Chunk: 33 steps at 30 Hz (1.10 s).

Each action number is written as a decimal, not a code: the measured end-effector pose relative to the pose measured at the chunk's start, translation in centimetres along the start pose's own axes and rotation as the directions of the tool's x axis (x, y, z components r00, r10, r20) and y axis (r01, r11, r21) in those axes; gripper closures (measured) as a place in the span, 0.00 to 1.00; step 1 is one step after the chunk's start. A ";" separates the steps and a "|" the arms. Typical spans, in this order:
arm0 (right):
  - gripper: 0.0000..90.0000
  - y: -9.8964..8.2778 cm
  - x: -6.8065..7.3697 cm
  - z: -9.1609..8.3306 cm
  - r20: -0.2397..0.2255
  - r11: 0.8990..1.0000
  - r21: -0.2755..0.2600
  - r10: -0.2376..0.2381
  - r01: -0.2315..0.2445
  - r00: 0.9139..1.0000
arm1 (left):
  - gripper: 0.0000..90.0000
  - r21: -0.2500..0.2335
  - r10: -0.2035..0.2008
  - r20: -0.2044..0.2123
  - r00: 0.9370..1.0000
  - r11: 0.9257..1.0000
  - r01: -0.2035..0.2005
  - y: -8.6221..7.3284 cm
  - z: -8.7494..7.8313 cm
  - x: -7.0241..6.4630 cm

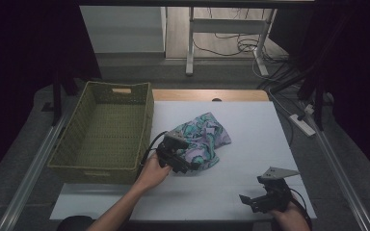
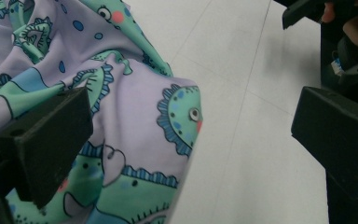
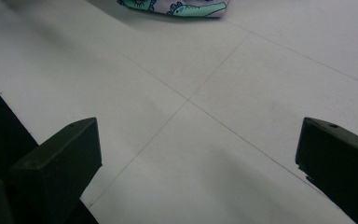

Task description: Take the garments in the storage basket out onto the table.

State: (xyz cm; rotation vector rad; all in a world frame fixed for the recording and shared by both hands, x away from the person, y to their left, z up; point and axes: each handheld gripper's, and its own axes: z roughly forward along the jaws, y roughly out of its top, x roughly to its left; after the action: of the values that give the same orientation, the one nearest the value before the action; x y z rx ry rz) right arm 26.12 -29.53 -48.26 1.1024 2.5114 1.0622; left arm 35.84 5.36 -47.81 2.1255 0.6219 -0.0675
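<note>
The left gripper is held with its jaws spread wide over the near edge of the crumpled patterned cloth, one jaw resting on the fabric, so that a fold can be pinched. The right gripper, also wide open, is kept well apart above the bare white table. The green basket is set just beside the cloth, probably to receive it.

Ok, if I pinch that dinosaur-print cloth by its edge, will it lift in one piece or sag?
The dinosaur-print cloth lies crumpled in soft folds, so it will probably sag and drape from the pinch. It looks thin, so likely light. The left gripper stands open with one jaw over its edge; pushing would probably bunch it rather than slide it.
</note>
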 end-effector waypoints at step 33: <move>0.01 -0.1 0.1 -0.2 0.007 1.000 -0.017 0.004 -0.004 1.000 | 0.00 -0.055 0.003 -0.003 1.000 0.998 -0.004 -4.0 -3.7 -4.6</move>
State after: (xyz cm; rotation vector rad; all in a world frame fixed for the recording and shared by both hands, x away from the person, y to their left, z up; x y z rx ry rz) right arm 25.97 -29.62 -48.16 1.1047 2.4917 1.0770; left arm 29.39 8.31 -47.34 2.0741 0.6149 -0.0451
